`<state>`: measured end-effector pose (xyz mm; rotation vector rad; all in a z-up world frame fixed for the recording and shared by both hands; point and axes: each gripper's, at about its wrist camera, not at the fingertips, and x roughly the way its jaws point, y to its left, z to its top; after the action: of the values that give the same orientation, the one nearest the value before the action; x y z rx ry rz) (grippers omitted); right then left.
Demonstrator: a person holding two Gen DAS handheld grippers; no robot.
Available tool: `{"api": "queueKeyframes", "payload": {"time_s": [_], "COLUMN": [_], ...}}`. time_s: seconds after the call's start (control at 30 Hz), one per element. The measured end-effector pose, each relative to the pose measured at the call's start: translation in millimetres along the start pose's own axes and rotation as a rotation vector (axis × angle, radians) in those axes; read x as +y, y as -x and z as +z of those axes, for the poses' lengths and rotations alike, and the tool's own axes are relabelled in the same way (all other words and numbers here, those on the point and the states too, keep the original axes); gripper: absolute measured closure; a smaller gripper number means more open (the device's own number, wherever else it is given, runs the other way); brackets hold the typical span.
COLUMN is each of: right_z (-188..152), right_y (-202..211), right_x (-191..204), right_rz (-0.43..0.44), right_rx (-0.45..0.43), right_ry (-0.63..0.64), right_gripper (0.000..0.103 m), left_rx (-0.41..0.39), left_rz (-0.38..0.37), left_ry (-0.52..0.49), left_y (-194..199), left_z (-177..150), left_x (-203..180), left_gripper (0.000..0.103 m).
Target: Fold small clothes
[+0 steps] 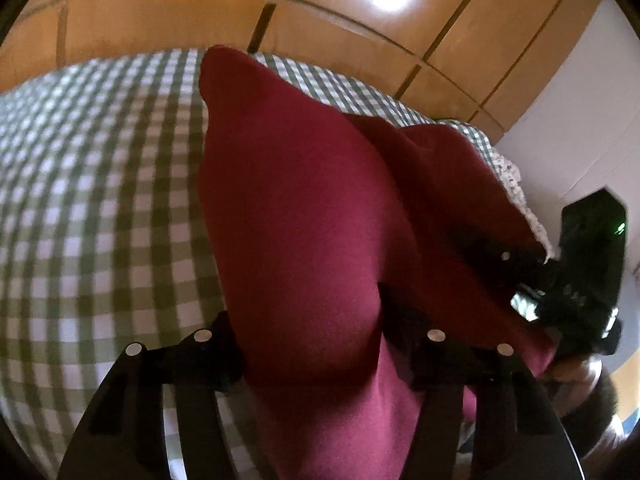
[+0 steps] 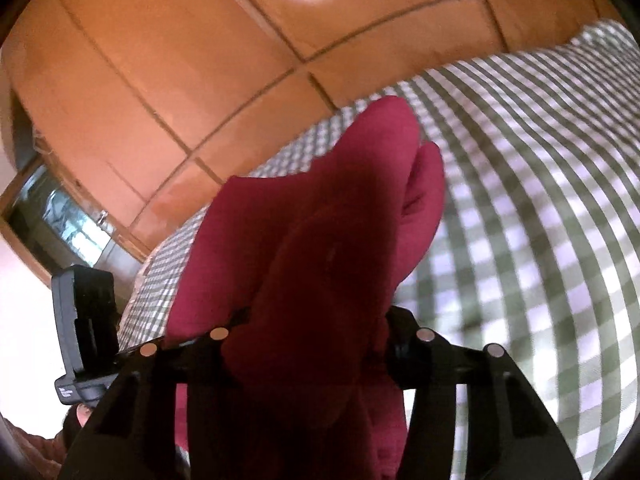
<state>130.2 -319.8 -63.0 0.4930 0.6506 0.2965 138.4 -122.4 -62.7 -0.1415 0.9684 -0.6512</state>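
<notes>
Red garment hangs lifted over checked bedcover, bunched between your grippers. Left gripper pinching one edge; right gripper pinching other, cloth filling both gaps. Risk, judged: thick bunch may slip from fingers if you pull apart fast; loose lobes at far end may fold crooked on lowering. Wooden wardrobe beyond bed. No containers visible.

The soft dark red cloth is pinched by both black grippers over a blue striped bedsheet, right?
Not quite. The soft dark red cloth is pinched by both black grippers, left and right, but the bedsheet is green-and-white checked, as both wrist views show.
</notes>
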Motion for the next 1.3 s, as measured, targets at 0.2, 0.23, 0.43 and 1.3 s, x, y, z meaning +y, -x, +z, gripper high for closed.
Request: {"api": "queueKeyframes", "payload": {"time_s": [0.2,0.23,0.43,1.3], "right_z": [6,7,33,99], "right_y": [-26,-32,-87,-301], "right_x": [36,39,72,91], "right_rz": [0.073,0.087,0.145,-0.07], "right_rx": [0.003,0.005,0.007,0.013], "right_ry": [0.09,0.094,0.155,0.205], "right_gripper": [0.057,0.057,0.057,0.027], "left_rx": [-0.106,-0.126,-0.218,-0.356], "left_rz": [0.109,0.128,0.212,0.379], "left_ry": [-0.06,-0.06,-0.028,0.165], "left_y": [35,41,57,23], "left_z": [-9,-9,9,80], "left_x": [15,20,62,247], "left_gripper": [0.048,0.048,0.048,0.021]}}
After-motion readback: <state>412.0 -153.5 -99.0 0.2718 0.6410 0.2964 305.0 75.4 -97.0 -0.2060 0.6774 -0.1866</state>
